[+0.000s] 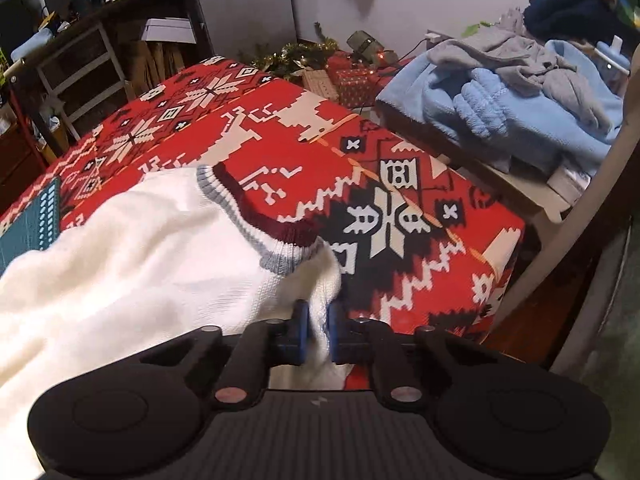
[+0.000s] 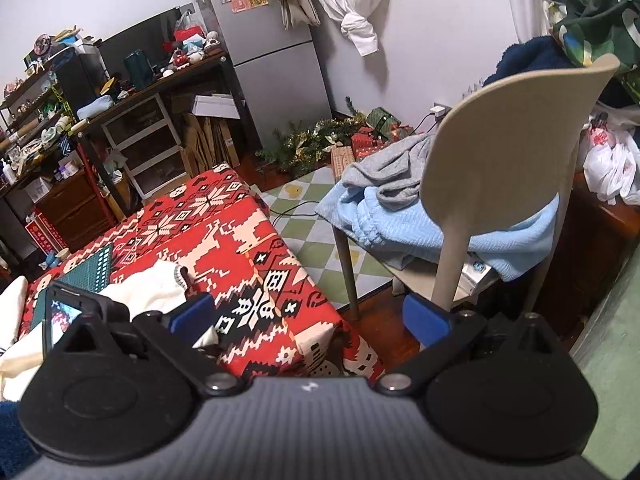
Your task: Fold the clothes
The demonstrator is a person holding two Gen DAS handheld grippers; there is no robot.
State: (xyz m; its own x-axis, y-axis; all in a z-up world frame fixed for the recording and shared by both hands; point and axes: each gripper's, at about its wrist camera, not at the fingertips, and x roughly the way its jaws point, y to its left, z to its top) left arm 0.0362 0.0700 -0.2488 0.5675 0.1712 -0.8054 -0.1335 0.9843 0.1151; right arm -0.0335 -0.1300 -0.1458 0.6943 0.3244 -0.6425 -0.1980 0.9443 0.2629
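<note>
A white knit sweater [image 1: 132,264] with a maroon and pale-blue striped neckband [image 1: 256,220] lies spread on the table's red patterned cloth [image 1: 400,168]. My left gripper [image 1: 318,332] is shut on a fold of the sweater's edge, white knit pinched between its blue pads [image 1: 301,320]. In the right wrist view the same sweater [image 2: 148,288] shows at the lower left, partly hidden by the left gripper's body [image 2: 76,316]. My right gripper [image 2: 308,316] hangs above the table's near corner with its blue fingers [image 2: 424,320] wide apart and nothing between them.
A beige chair [image 2: 512,152] stands right of the table, piled with a light-blue blanket [image 2: 400,224] and grey clothing [image 2: 392,172]. A teal cutting mat [image 2: 92,272] lies on the table's far left. Cluttered shelves [image 2: 132,120] and a fridge [image 2: 276,40] line the back wall.
</note>
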